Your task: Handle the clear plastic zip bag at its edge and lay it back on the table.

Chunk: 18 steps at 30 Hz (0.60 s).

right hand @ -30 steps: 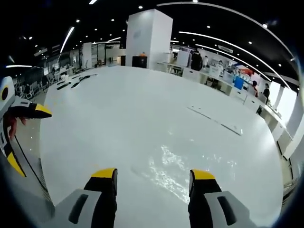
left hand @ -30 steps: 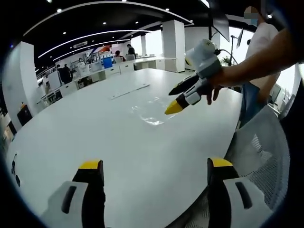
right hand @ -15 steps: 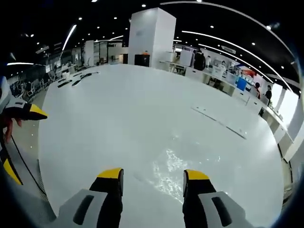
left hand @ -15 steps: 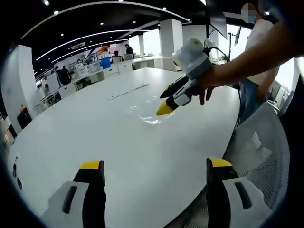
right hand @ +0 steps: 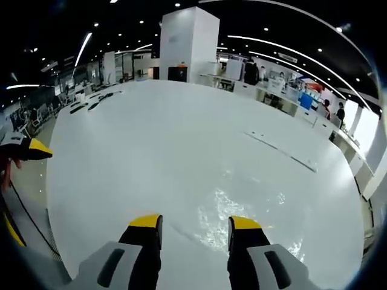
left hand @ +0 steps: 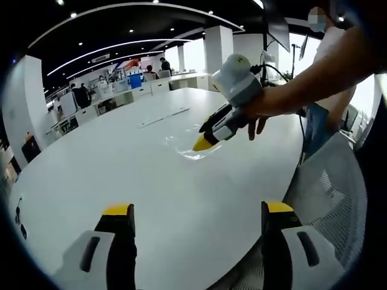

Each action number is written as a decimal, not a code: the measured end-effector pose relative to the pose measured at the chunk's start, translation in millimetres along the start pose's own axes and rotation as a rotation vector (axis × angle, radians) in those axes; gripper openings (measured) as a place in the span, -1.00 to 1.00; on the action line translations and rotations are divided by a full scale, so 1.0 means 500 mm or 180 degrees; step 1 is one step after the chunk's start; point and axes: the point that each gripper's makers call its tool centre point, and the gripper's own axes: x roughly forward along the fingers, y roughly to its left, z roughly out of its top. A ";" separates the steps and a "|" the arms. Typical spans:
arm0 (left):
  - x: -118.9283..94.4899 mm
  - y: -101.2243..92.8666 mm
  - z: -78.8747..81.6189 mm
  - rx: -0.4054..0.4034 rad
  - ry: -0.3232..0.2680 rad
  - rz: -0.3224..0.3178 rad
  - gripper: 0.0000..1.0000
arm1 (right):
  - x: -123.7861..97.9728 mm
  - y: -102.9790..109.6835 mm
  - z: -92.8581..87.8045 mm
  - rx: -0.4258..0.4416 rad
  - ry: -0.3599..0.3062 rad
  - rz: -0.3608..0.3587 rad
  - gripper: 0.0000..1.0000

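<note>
On the white tabletop [left hand: 121, 175], towards its far side as seen in the left gripper view, the clear plastic zip bag [left hand: 184, 145] is lying flat. The right gripper [left hand: 208, 136] is held low over it, angled down so that its yellow tips are brought to the bag's near edge; this posture is judged to serve an edge pinch, since a thin film lying flat offers no other purchase. In the right gripper view the jaws of that gripper [right hand: 195, 225] are seen parted, with the bag's near edge [right hand: 205, 232] lying in the gap between them; nothing is yet held, and whether the tips are already touching the film cannot be told. The left gripper [left hand: 196, 211] is kept back near the table's edge, well apart from the bag, its jaws wide open and empty. It is presumably held clear so that the working hand is not obstructed.

The bag [right hand: 242, 214] is given away mostly by its glare: a crinkled, glittering patch of reflections against the plain surface. Its outline is hard to trace and its zip strip cannot be made out. It appears empty and limp, and is likely to sag and fold when lifted by one edge.
</note>
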 end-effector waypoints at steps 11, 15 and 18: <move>-0.006 0.004 -0.001 -0.0069 -0.0005 0.0016 0.68 | 0.024 0.004 -0.004 -0.0074 0.0118 0.0054 -0.24; -0.003 0.005 0.001 -0.0054 -0.0008 0.0013 0.69 | 0.033 0.007 -0.012 -0.0013 0.0194 0.0049 -0.28; -0.001 0.004 -0.002 -0.0002 0.0027 0.0001 0.68 | 0.038 0.011 -0.019 -0.0012 0.0225 0.0057 -0.33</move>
